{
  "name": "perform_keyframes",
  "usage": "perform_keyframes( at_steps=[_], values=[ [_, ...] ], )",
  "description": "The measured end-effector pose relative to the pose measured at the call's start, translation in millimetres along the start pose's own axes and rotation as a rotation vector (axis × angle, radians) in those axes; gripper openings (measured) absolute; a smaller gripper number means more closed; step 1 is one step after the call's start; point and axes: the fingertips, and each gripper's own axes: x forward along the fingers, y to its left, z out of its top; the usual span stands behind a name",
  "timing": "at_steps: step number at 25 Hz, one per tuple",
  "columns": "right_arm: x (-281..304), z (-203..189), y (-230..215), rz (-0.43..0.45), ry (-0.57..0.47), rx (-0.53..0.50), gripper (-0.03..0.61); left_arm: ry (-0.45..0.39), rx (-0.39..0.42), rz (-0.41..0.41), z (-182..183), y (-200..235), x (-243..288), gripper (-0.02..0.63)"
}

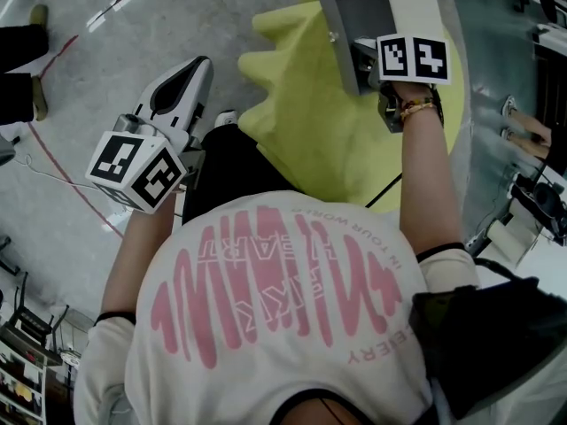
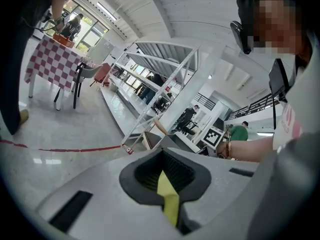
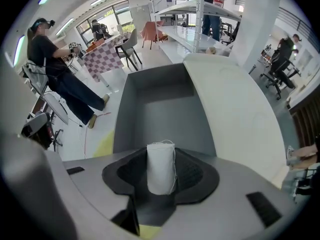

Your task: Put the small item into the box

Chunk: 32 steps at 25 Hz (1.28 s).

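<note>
Yellow cloth (image 1: 328, 122) spread beneath open grey box (image 3: 155, 111), white lid (image 3: 235, 109) swung aside. Left gripper (image 2: 165, 181) held well apart from box, jaws closed together, empty. Right gripper (image 3: 161, 178) facing box interior, jaws part-open, clamped on small white pouch (image 3: 161, 165).

Box (image 3: 155, 104): directly ahead of the right tool (image 3: 161, 178), open side toward it; lid (image 3: 235, 114) swung off to the right.
Small item (image 3: 161, 156): between the right tool's jaws, just before the box opening.
Cloth (image 1: 310, 122): beneath box and right tool, ahead of the person.
Left tool (image 1: 199, 69): left of the cloth, well apart from the box, above the floor (image 1: 89, 78).
</note>
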Motion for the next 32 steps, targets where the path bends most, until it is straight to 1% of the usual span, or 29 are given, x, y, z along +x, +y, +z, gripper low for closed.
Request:
perform_keyframes(
  at_steps=[7,15,19,22,27,32],
  values=[
    [-3.0,0.8,-4.0,-0.005,0.0,0.007,0.176,-0.004,-0.002,0.005,1.9,0.1,-3.0,0.006],
    [0.0,0.7,-3.3,-0.021,0.012,-0.018,0.186,-0.016,-0.018,0.014,-3.5,5.9,-6.0,0.006],
    [1.7,-2.4,-1.5,-0.011,0.025,-0.018,0.195,-0.003,-0.015,0.017,-7.3,7.1,-13.0,0.006],
    [2.1,-3.5,-3.4,-0.006,0.029,-0.013,0.193,-0.009,-0.013,0.009,-6.9,6.0,-14.7,0.006],
    [3.1,-2.9,-4.3,-0.015,0.039,-0.027,0.193,-0.045,-0.007,0.041,-0.8,9.2,-17.6,0.006],
    [1.7,-1.9,-6.5,-0.025,0.045,-0.029,0.194,-0.045,0.004,0.057,-1.5,9.4,-22.5,0.006]
  ],
)
